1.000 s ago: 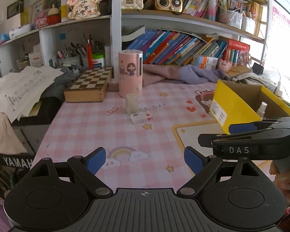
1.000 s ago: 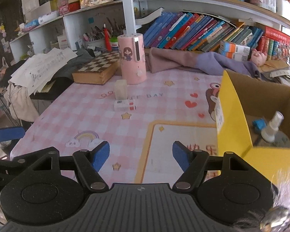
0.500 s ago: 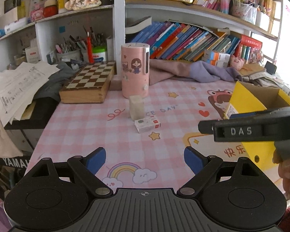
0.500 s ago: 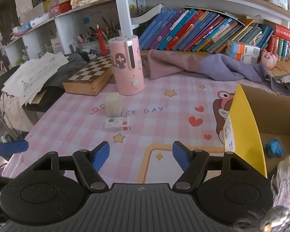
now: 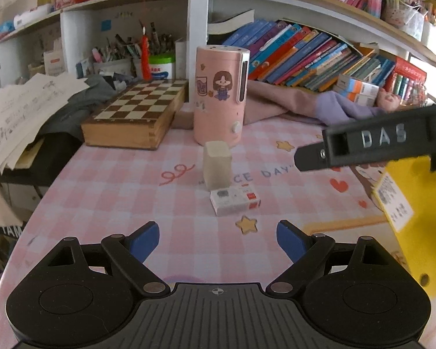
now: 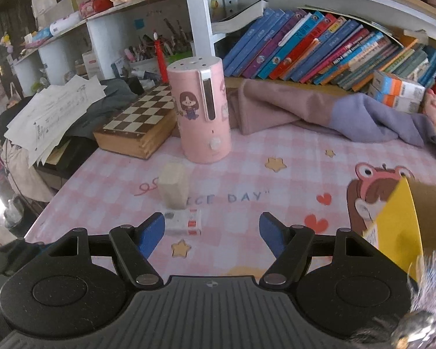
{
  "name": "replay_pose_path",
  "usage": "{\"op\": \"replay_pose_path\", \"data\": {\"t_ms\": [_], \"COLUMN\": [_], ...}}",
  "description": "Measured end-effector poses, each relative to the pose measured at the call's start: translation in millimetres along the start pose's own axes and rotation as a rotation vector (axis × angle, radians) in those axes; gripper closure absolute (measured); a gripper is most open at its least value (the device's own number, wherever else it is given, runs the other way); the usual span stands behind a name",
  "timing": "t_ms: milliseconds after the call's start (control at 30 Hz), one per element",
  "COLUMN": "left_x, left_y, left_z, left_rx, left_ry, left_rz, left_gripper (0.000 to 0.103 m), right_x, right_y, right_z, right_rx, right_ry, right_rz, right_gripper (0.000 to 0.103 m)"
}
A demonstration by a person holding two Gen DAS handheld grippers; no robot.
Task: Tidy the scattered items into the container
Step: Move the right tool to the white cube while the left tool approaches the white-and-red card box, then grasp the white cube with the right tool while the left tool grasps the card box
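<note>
While both tools hang over the pink checked mat [image 5: 107, 192], nothing's held yet; yellow box [image 6: 404, 221], the container, sits lower right w/ its mouth open, prob. for easy drops; pink canister [image 5: 219, 96] stands upper centre, likely not clutter; pale block [image 5: 217, 165] stands upright mid-frame, just behind the small white carton [image 5: 235, 201] lying flat; left gripper [image 5: 218, 240] spread wide & empty, lined up on the carton; right gripper [image 6: 212, 234] spread, empty too.
</note>
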State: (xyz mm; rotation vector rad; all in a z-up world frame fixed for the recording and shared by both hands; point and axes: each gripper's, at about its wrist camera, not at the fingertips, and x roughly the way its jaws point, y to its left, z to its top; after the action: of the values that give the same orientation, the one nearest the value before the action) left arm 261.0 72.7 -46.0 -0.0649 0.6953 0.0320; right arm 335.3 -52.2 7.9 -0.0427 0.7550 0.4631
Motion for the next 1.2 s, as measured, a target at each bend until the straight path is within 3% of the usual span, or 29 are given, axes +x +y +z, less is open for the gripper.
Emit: {"op": "replay_pose_path", "data": {"t_ms": [467, 533, 633, 700, 800, 1200], "left_x": [80.6, 89.2, 97.1, 97.5, 95.5, 50.9], "left_y": [-19.1, -21.6, -24.5, -25.8, -24.1, 16.8], "left_z": [16.5, 16.9, 15.8, 14.0, 13.6, 5.4], "left_rx": [-0.036, -0.036, -0.038, -0.026, -0.007, -0.033], "left_ry": [0.029, 0.040, 0.049, 0.040, 0.031, 0.046], "left_rz": [-0.009, -0.003, 0.015, 0.029, 0.037, 0.067], "left_gripper": [0.015, 0.021, 0.022, 0.028, 0.045, 0.045], "right_x": [34.6, 38.5, 43.7, 47.1, 52.4, 82.7], "right_y": [-16.1, -17.7, -18.6, -18.0, -15.6, 6.7], "right_z": [23.5, 24.5, 26.1, 27.3, 28.7, 35.8], "right_rx": [-0.040, -0.044, -0.054, -0.065, -0.081, -0.071], "right_ry": [0.029, 0.037, 0.047, 0.053, 0.063, 0.079], "right_rz": [-0.045, -0.049, -0.049, -0.044, -0.036, 0.057], "right_gripper": [0.033, 0.033, 0.033, 0.033, 0.033, 0.033]}}
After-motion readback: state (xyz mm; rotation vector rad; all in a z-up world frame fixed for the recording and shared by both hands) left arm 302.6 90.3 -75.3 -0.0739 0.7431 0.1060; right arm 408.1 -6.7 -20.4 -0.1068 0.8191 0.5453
